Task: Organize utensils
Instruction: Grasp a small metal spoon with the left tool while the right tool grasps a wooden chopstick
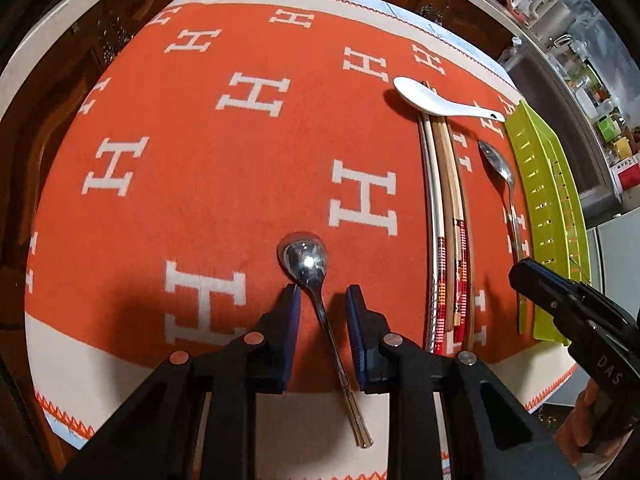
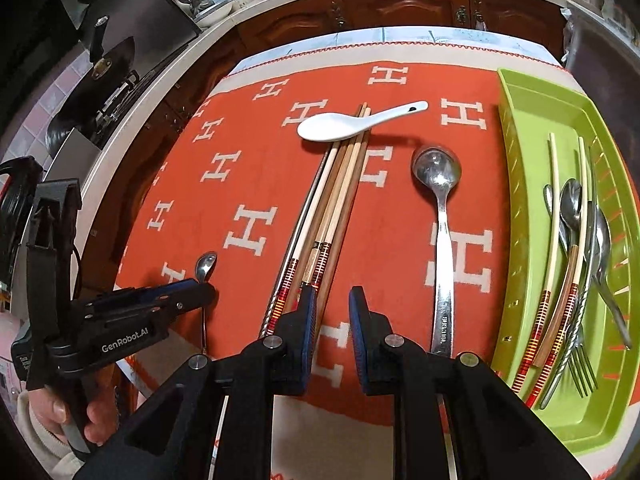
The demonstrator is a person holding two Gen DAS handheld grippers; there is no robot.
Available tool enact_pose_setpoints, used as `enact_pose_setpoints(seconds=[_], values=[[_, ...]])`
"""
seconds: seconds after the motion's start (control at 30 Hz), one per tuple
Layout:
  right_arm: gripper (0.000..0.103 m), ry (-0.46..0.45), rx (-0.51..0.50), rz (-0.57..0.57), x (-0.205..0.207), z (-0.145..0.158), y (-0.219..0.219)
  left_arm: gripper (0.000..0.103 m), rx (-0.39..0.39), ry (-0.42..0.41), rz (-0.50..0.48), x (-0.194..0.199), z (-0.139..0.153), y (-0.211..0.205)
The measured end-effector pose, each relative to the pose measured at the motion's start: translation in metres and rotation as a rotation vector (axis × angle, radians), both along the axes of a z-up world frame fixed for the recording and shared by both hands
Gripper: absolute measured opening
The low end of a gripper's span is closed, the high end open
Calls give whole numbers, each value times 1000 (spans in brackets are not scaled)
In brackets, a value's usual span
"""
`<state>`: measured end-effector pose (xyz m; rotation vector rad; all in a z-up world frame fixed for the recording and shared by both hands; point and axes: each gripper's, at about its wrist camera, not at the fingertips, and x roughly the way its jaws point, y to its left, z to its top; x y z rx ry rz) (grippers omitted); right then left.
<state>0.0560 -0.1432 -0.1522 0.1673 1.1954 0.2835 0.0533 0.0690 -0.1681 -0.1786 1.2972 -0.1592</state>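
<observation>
A small metal spoon (image 1: pixel 306 260) lies on the orange cloth, its handle running between the fingers of my left gripper (image 1: pixel 323 300); the jaws stand open with a gap on each side. My right gripper (image 2: pixel 332 304) is open over bare cloth, its left finger over the ends of a bundle of chopsticks (image 2: pixel 332 200). A white ceramic spoon (image 2: pixel 340 126) rests across the chopsticks' far tips. To the right lies a large metal spoon (image 2: pixel 440 208), then a green tray (image 2: pixel 516 208) holding chopsticks, spoons and a fork (image 2: pixel 580 368).
The orange cloth (image 1: pixel 200 128) with white H marks covers the table, its near edge just below the grippers. Dark wooden cabinets (image 2: pixel 400 4) and a counter ring the table. A black wok (image 2: pixel 104 80) sits far left. A hand (image 2: pixel 48 412) holds the left gripper (image 2: pixel 200 292).
</observation>
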Motion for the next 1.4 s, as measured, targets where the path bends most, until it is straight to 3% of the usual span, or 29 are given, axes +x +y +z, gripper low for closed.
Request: enact_pose_setpoints(seconds=[0.33,0.53,0.6,0.7,1.2,1.4], values=[[17,21,10,2,4,-11,2,21,44,-57,-24,12,1,-13],[17,24,6,-13,7,-15,0,18,121,-122,-84,10,1,-28],[17,24,5,-6,8,-15,2,13,110,-128,-89,9,1,-27],[17,20,6,4,10,-15,7,3,35,-119,-78,7,2,-20],[17,68,48,-37,41,-38,10,0,-10,-141,-56,7,5,-3],[14,51,-37,-47,55,-39,23,0,-8,-140,-59,10,3,-4]])
